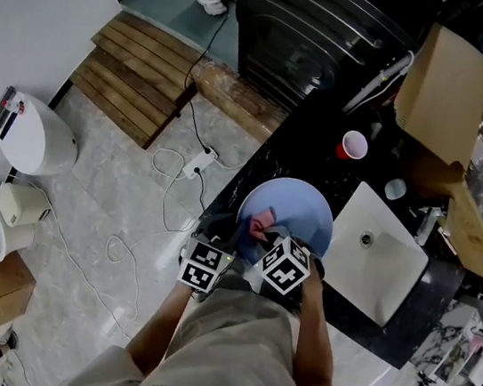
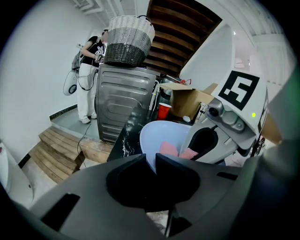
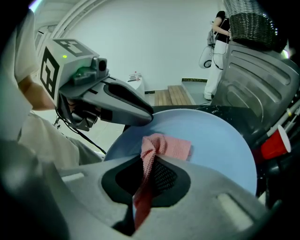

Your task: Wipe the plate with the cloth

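A light blue plate (image 1: 301, 204) rests on the dark counter. My left gripper (image 2: 151, 161) is shut on its near rim, and the plate's edge (image 2: 161, 133) shows in the narrow slot between the jaws. My right gripper (image 3: 146, 180) is shut on a pink cloth (image 3: 169, 146). The cloth's free end lies spread on the plate (image 3: 220, 140) near its left-front part. In the head view the cloth (image 1: 259, 227) sits just beyond both marker cubes. From the right gripper view, the left gripper (image 3: 147, 115) touches the plate's rim.
A red cup (image 1: 354, 145) stands beyond the plate and a white sink (image 1: 376, 253) lies to its right. An open cardboard box (image 1: 447, 83) is at the back right. A dark appliance (image 2: 119, 98) with a wicker basket (image 2: 129, 40) stands behind, a person (image 2: 89, 79) beside it.
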The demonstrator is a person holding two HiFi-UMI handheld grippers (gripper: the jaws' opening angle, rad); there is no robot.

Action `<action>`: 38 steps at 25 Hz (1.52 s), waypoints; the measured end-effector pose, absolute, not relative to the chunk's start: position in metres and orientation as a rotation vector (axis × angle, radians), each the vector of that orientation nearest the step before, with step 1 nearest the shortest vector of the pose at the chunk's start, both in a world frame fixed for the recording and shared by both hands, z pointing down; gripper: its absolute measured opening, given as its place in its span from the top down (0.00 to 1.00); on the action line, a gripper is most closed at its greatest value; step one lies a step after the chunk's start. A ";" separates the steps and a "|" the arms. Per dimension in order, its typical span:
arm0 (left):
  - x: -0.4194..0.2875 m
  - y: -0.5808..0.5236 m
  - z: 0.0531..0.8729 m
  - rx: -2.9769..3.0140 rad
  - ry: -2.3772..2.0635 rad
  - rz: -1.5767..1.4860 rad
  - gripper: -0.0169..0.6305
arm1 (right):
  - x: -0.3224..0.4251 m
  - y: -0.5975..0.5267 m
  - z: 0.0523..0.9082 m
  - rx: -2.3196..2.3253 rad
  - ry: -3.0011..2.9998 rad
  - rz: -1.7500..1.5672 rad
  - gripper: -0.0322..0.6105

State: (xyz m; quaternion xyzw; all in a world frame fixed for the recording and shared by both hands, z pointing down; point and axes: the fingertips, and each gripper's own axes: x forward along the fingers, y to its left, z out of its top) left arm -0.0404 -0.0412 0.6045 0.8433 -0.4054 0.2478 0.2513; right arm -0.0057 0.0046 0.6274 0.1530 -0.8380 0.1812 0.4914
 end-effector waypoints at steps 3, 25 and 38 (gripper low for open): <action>-0.040 -0.041 0.605 2.295 -1.105 0.677 0.87 | 0.000 0.011 0.629 0.359 -2.008 0.447 0.92; -0.041 -0.040 0.604 2.295 -1.120 0.684 0.87 | 0.058 0.025 0.634 0.409 -1.851 0.541 0.92; -0.041 -0.038 0.610 2.285 -1.113 0.690 0.87 | 0.088 -0.001 0.639 0.557 -1.785 0.517 0.92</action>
